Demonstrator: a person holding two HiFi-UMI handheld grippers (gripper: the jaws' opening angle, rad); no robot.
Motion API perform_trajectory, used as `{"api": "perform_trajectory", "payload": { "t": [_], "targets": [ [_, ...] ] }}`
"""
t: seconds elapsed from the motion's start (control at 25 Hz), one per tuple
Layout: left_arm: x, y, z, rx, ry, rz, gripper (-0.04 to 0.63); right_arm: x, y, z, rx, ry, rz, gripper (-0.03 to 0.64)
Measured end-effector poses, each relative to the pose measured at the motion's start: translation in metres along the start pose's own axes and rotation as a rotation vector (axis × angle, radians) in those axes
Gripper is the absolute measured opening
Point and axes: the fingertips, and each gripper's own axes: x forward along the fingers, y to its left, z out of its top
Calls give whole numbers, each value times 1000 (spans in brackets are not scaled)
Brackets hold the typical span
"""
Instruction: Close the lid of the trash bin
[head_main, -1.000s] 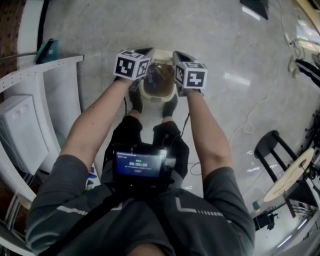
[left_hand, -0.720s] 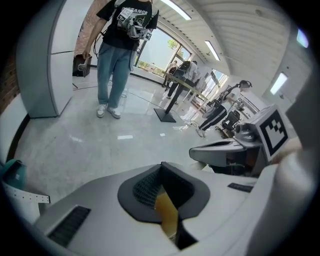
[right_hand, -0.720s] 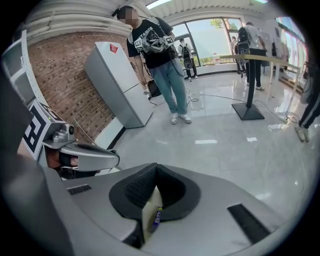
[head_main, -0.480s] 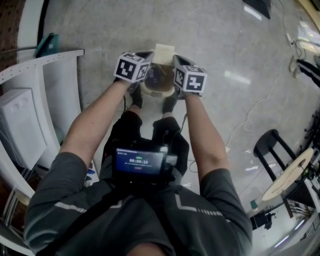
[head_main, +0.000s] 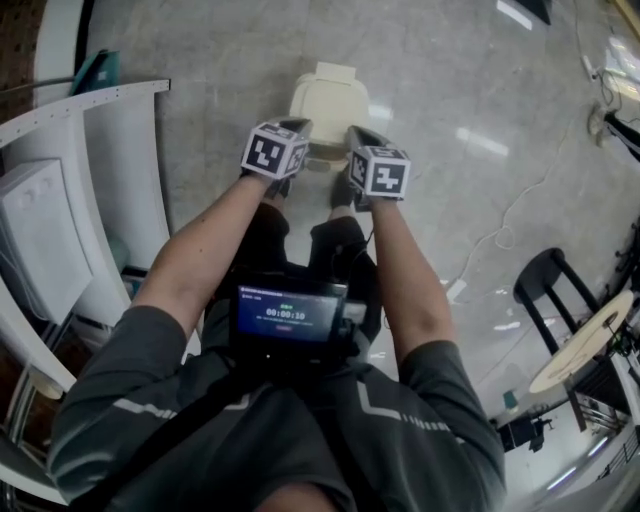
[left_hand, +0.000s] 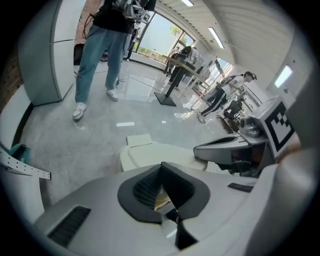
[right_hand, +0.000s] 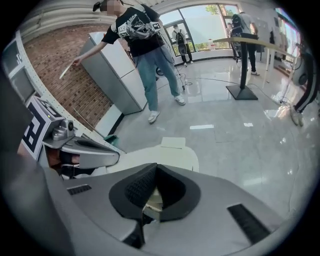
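While the cream trash bin (head_main: 325, 100) stands on the grey stone floor (head_main: 450, 80) with its lid (head_main: 327, 95) lying flat and closed, both tongs hang just beside its near edge. The left gripper (left_hand: 161, 171) has its jaws pressed together, holding nothing. The right gripper (right_hand: 154, 175) is likewise clenched and empty, set alongside the left with a gap between them.

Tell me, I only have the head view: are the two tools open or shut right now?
Observer: The left tool is shut, with nothing held between its jaws.
Operator: And the other one?
Observer: The right tool is shut and empty too.
Operator: Is anyone near the bin?
Observer: A person in jeans stands beyond the bin, clearly apart from it.
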Motion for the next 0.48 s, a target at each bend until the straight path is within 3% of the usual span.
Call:
{"api": "perform_trajectory", "payload": {
  "t": [0.48],
  "targets": [
    [33, 4, -78, -38, 85, 11, -5, 33, -6, -87, -4, 121, -19, 11]
  ]
}}
